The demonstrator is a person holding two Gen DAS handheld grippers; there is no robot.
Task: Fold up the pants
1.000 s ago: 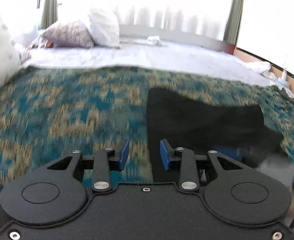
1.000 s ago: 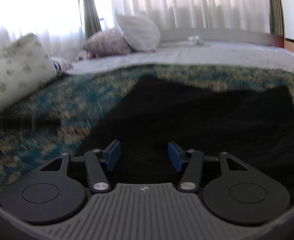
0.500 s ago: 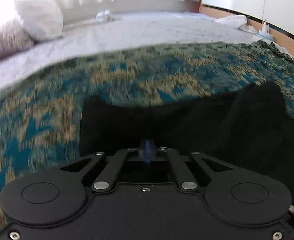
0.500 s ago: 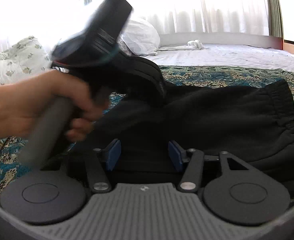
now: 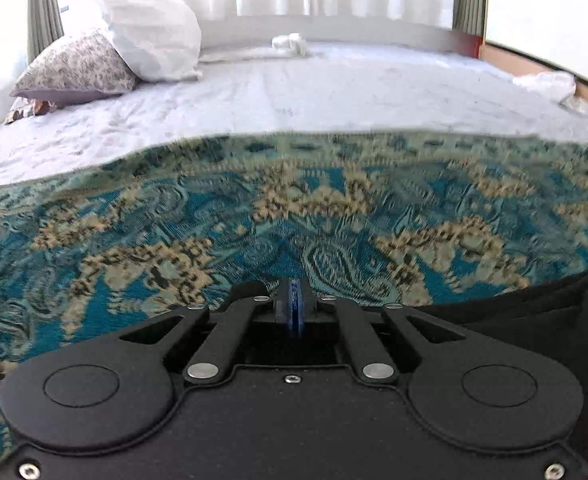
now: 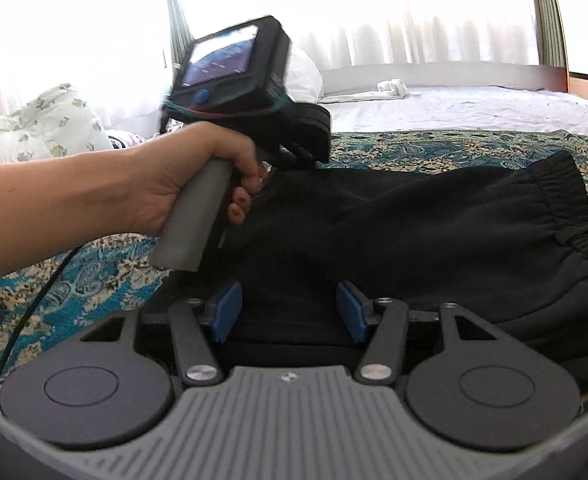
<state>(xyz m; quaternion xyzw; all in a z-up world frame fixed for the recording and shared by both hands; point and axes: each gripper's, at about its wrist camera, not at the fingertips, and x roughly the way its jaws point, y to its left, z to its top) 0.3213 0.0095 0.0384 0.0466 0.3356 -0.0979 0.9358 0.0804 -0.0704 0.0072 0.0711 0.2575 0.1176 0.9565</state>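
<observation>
The bed (image 5: 334, 92) fills both views, its white sheet running to 12 o'clock. A teal and tan patterned blanket (image 5: 173, 220) covers the near half. Two pillows (image 5: 133, 48) lie at 10 o'clock in my left view.

The black pants (image 6: 434, 232) lie spread on the blanket, directly ahead of my right tongs (image 6: 289, 312) and extending to 3 o'clock, with the gathered waistband (image 6: 566, 200) at 2 o'clock. In my left view only a dark edge of them shows, at 4 o'clock.

My left hand (image 6: 181, 184) grips the grey handle of the left tongs (image 5: 295, 308), seen at 10 o'clock from the right camera, raised above the pants. A black cable (image 6: 25, 312) trails from it at 8 o'clock.

Left tongs: blue pads pressed together; I cannot tell whether cloth is pinched between them. Right tongs: pads set wide apart, holding nothing, with black fabric lying between and below them.
</observation>
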